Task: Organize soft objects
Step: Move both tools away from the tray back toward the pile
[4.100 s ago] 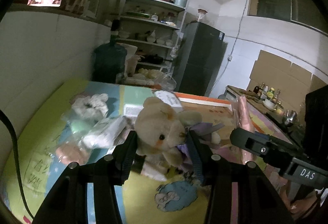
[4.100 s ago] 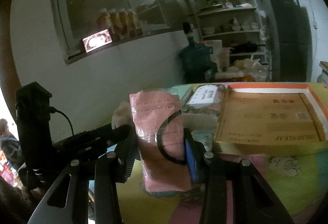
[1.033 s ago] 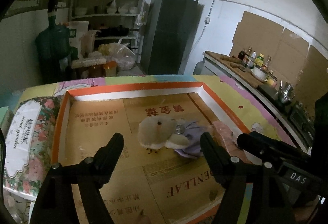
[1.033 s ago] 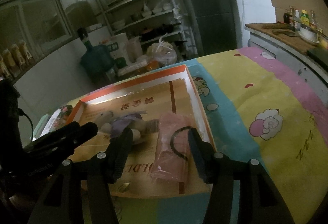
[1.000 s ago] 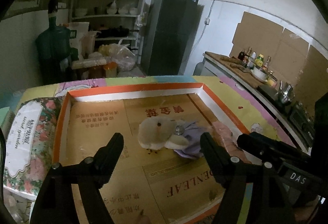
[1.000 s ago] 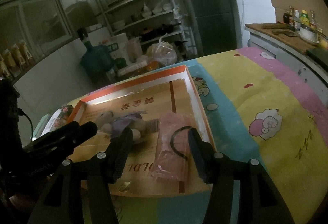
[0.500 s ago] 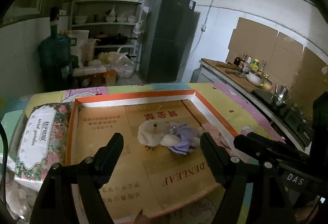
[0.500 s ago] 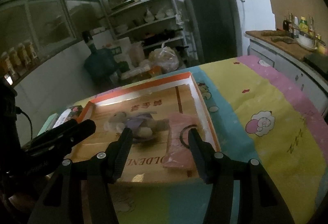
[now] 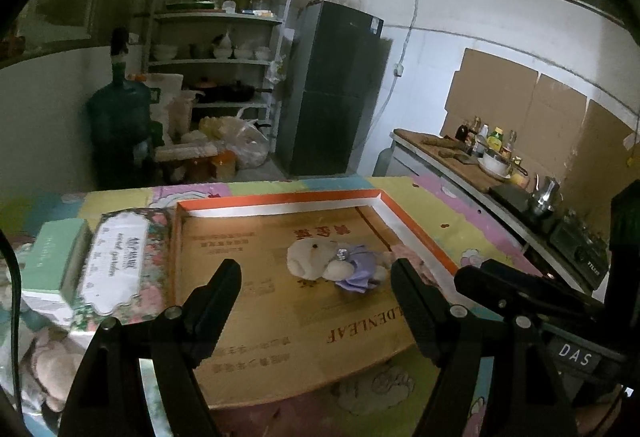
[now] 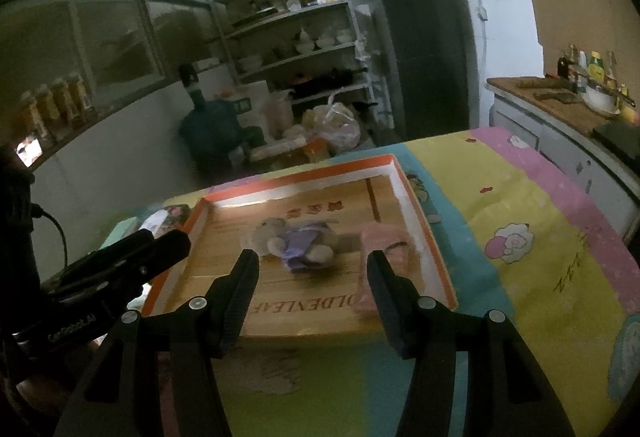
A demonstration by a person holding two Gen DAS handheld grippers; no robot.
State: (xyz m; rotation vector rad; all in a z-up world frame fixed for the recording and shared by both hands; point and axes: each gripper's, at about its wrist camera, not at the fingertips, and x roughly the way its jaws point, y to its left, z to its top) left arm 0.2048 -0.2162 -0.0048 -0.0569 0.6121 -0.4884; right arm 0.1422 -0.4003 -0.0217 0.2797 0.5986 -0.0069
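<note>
Cardboard lines the shallow orange-rimmed tray on the cartoon-print cloth, and two soft things already lie in it. A teddy in a purple dress lies on its side near the middle. A pink packet rests flat along the tray's right wall, just beside the bear's feet, a tidy fit that leaves the left half of the floor free for more.

Both tools hang above the tray's near edge, pointing down at it. The left gripper has its jaws spread wide with nothing between them. The right gripper is parted less widely and is also empty; the bear and packet only show through the gaps.

Left of the tray sit a floral tissue pack and a pale green box, with another plush at the near left corner. These look like the likely next picks, and both grippers are free to reach for them.
</note>
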